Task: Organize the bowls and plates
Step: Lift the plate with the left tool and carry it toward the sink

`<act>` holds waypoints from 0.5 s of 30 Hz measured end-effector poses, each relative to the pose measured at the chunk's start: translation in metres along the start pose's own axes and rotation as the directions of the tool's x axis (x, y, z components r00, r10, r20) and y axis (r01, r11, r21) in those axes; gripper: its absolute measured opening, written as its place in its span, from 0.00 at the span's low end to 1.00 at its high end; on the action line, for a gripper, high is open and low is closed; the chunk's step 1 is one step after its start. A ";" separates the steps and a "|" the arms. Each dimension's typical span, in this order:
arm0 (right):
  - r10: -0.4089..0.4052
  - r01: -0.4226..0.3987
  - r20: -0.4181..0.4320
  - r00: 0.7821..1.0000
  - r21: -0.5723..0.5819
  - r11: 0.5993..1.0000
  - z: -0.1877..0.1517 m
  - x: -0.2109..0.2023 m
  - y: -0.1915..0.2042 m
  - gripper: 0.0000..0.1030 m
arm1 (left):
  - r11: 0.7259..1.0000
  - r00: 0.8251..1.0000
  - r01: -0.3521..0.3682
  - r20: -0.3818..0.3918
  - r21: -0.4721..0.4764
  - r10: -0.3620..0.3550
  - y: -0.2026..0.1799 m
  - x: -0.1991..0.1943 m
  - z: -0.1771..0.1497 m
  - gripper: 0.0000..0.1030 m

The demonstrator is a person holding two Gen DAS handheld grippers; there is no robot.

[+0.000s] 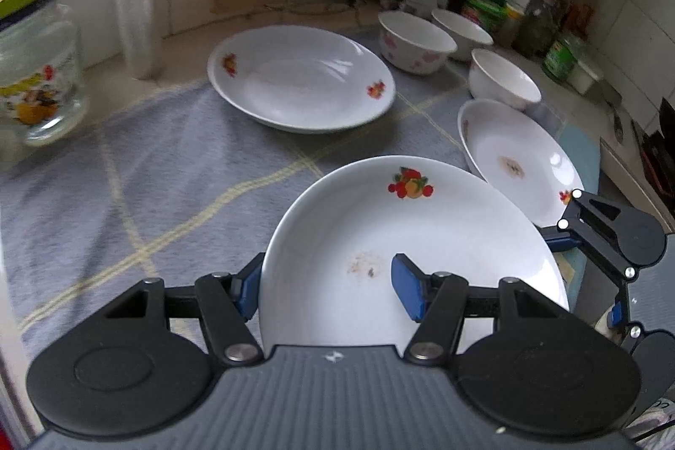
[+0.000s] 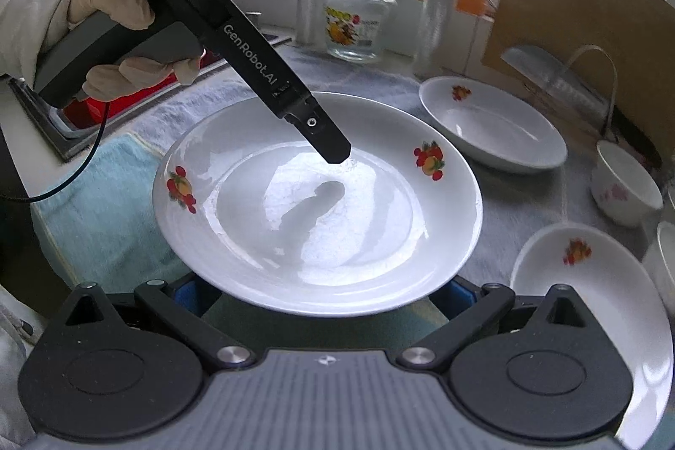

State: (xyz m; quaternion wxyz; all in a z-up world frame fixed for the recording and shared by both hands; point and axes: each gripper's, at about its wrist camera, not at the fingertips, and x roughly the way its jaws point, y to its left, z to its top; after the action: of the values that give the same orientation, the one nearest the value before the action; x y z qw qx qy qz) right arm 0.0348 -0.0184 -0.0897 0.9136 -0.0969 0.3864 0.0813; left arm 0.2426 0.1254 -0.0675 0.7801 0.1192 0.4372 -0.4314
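Glazed white china, the plate with fruit prints looked stiff, slick and breakable, probably of moderate weight. It sat tilted over the grey checked cloth on the table, pinched at its near rim by the left gripper, one blue finger inside the dish and the other under it. The rim seemed the only sensible place to hold it. The right gripper reached under the opposite edge; whether its fingers pressed the rim I could not tell. Farther off lay a second plate, a third plate to the right, and three bowls. A glass jar stood far left, clear of the path.
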 end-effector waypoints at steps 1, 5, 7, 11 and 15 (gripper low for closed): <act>0.004 -0.004 0.002 1.000 -0.008 1.000 0.003 0.002 0.001 1.00 | 1.000 1.000 -0.005 0.005 -0.005 0.005 0.003 -0.003 0.000 0.59; 0.031 -0.030 0.010 0.999 -0.035 0.999 0.017 0.012 0.004 1.00 | 0.999 0.999 -0.036 0.028 -0.028 0.037 0.017 -0.015 -0.002 0.59; 0.044 -0.043 0.012 0.999 -0.048 0.998 0.024 0.018 0.006 1.00 | 0.998 0.998 -0.049 0.036 -0.041 0.051 0.024 -0.020 -0.003 0.59; 0.068 -0.067 0.012 0.998 -0.071 0.995 0.038 0.032 0.010 1.00 | 0.995 0.996 -0.074 0.048 -0.064 0.078 0.039 -0.028 -0.005 0.59; 0.094 -0.093 0.008 0.996 -0.086 0.992 0.050 0.047 0.013 1.00 | 0.992 0.993 -0.096 0.056 -0.087 0.101 0.054 -0.033 -0.008 0.59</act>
State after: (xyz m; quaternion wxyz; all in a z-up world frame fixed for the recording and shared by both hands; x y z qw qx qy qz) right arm 0.0984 0.0093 -0.0907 0.9062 -0.1173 0.3810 0.1410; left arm 0.2717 0.1811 -0.0566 0.8176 0.0946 0.4249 -0.3768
